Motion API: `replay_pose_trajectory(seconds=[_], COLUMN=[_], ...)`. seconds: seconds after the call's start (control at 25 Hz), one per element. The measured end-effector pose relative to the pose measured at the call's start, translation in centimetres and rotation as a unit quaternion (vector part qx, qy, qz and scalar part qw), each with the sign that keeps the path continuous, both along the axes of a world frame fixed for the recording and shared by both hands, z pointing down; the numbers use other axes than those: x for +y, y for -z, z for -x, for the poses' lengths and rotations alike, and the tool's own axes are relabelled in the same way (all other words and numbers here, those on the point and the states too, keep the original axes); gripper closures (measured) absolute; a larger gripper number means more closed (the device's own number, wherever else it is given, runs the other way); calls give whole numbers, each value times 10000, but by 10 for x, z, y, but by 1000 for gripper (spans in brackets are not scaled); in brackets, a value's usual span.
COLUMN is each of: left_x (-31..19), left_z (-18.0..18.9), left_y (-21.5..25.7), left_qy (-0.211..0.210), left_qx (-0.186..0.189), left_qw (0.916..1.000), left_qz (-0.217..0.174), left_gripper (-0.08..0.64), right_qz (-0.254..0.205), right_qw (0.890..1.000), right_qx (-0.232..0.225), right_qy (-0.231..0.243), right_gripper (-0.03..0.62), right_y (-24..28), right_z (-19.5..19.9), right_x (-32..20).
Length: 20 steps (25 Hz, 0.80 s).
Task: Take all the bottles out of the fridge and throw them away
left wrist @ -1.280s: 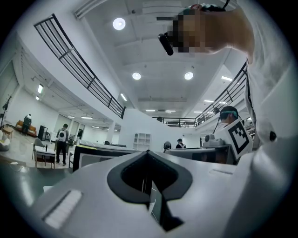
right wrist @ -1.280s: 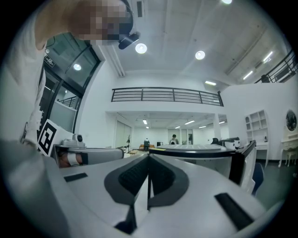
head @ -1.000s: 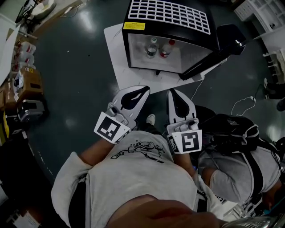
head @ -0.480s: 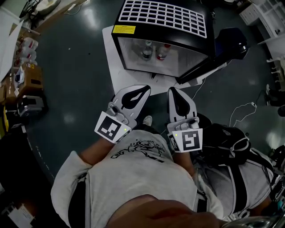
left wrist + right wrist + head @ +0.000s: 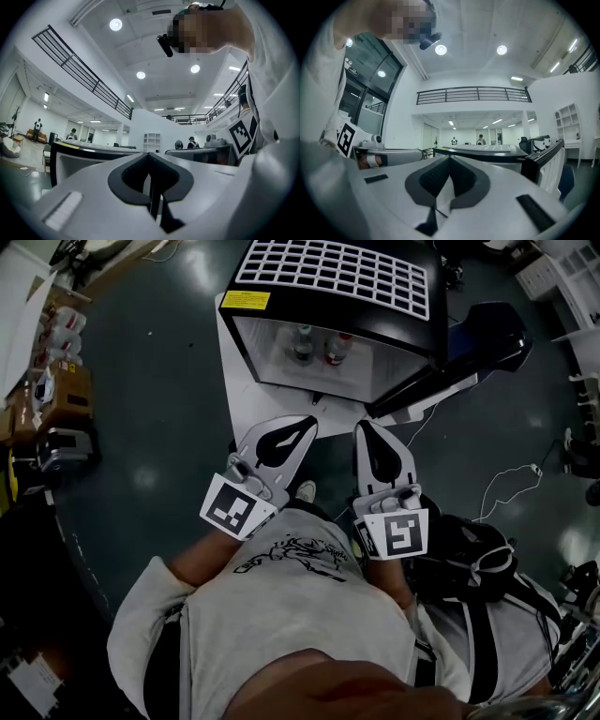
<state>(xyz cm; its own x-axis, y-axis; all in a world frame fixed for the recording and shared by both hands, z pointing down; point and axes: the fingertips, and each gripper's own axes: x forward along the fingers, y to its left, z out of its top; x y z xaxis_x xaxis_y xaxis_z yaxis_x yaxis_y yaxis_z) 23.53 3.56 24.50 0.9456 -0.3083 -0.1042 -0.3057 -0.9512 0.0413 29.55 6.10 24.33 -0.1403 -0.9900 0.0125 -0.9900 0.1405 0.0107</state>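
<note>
Since a second ago the fridge [image 5: 333, 277] has slid toward the upper left of the frame, and the dark bag [image 5: 469, 554] at lower right has dropped lower. My two grippers keep their place at centre frame. Fingers of my left gripper [image 5: 307, 422] are pressed together on nothing, as are those of my right gripper [image 5: 360, 428]. At top centre the left bottle [image 5: 302, 341] and right bottle [image 5: 335, 346] stand side by side inside the open fridge, its door [image 5: 487, 334] swung right. It sits on a white sheet [image 5: 246, 381] on a dark glossy floor [image 5: 159, 399]. Cardboard boxes [image 5: 56, 399] line the left edge. Both gripper views show a bright white hall with a railed balcony [image 5: 473, 93].
</note>
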Motion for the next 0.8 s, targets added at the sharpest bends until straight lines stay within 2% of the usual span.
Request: replay_pose_trajectory(seconds=[0.16,0.28,0.56,0.8], left_x=[0,-5,-16,-23], left_z=[-6,-6,1,2], left_y=[-8,-8,-12,-27], left_qy=[-26,-60,-162,-229], left_qx=[-144,-73,-126,-395], left_qw=[9998,10000,9998,9986], left_qz=[137,5,8,285], left_gripper=[551,551,551,551], right_qz=[16,23,38,161], right_qw=[10000,10000,9999,9997], right_qx=[-37,-36,4,91], right_qy=[5,-17,-126,-143], right_gripper=[583,583,583,581], right_y=[-4,-6,-10,-21], right_z=[-5,-3,7,10], right_x=[-2,-6,-15,-25])
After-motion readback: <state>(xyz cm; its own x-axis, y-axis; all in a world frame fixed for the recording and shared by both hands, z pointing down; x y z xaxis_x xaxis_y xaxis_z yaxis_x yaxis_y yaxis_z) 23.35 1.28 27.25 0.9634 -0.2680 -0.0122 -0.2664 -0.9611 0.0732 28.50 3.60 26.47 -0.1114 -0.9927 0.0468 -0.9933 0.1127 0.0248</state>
